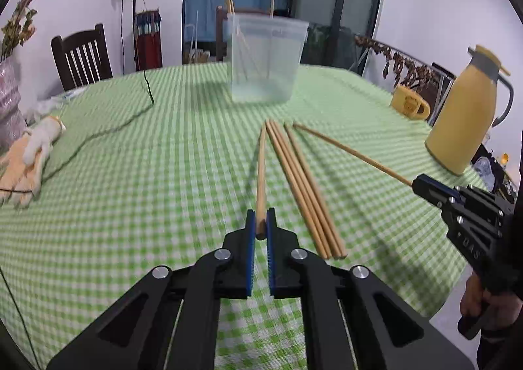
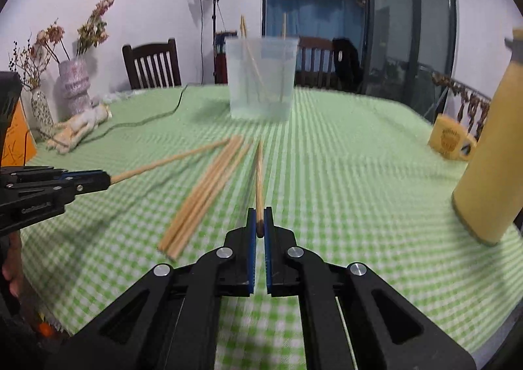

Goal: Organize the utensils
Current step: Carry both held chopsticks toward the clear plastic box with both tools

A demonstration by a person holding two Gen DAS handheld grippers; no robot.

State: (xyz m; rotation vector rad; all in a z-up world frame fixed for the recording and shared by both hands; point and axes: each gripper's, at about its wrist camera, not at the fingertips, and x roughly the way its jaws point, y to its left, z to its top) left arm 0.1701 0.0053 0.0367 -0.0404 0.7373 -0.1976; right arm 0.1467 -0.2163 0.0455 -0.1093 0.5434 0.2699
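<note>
My left gripper (image 1: 260, 223) is shut on a wooden chopstick (image 1: 261, 174) that points forward over the table. My right gripper (image 2: 260, 221) is shut on another chopstick (image 2: 259, 174); in the left wrist view it shows at the right (image 1: 416, 183) holding that chopstick (image 1: 353, 151). The left gripper shows in the right wrist view (image 2: 106, 179) with its chopstick (image 2: 170, 159). Several loose chopsticks (image 1: 304, 187) lie side by side between the grippers, also in the right wrist view (image 2: 206, 193). A translucent plastic cup (image 1: 266, 58) at the far middle holds a few chopsticks upright.
A yellow thermos (image 1: 467, 111) and yellow mug (image 1: 408, 103) stand at the right. Work gloves (image 1: 29, 157) and a black cable (image 1: 108, 131) lie at the left. Vases with dried flowers (image 2: 73, 89) and chairs (image 2: 152, 64) are beyond the green checked tablecloth (image 1: 163, 174).
</note>
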